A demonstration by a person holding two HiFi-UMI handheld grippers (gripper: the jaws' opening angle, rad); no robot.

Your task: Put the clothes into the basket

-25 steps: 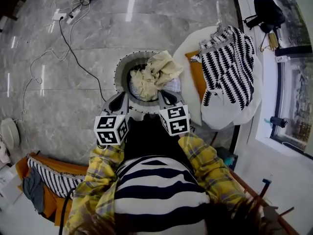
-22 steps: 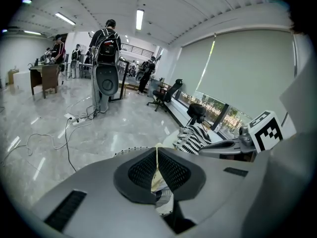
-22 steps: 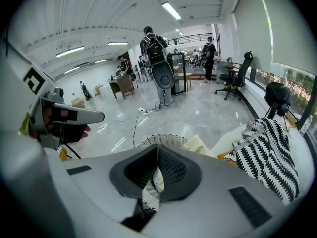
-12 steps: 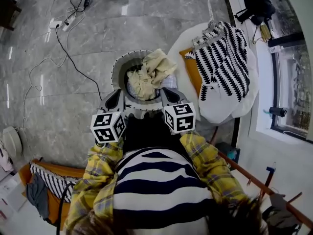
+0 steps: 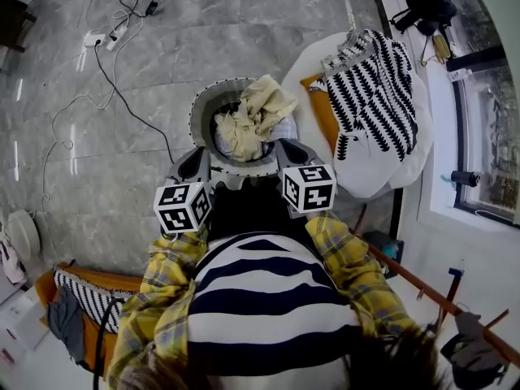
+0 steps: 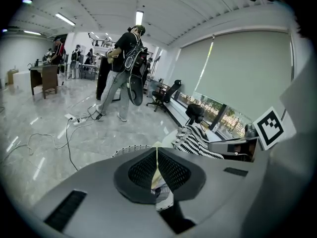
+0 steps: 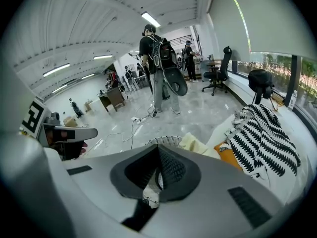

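Near 1 basket (image 5: 200, 108) w/ cream clothes (image 5: 257, 119), left gripper (image 5: 195, 163) & right gripper (image 5: 290, 150) closed.

Basket (image 5: 201, 112) standing on the floor straight ahead of the person, with a round piece of furniture just to its right.

The clothes (image 5: 252, 122) are lying heaped in the basket, one piece hanging over its far right rim. The left gripper (image 5: 197, 158) and right gripper (image 5: 286, 149) are hovering side by side at the basket's near rim, left and right of its middle. To the right, a spread garment (image 5: 375, 84) is lying on what may be a round seat or low table (image 5: 382, 177), with a cushion (image 5: 327, 119) sitting between garment and basket. A cable (image 5: 122, 84) is trailing over the floor left of the basket, running to a power strip (image 5: 95, 39) farther off. A bag (image 5: 426, 2) is sitting beyond the garment, at the far right.
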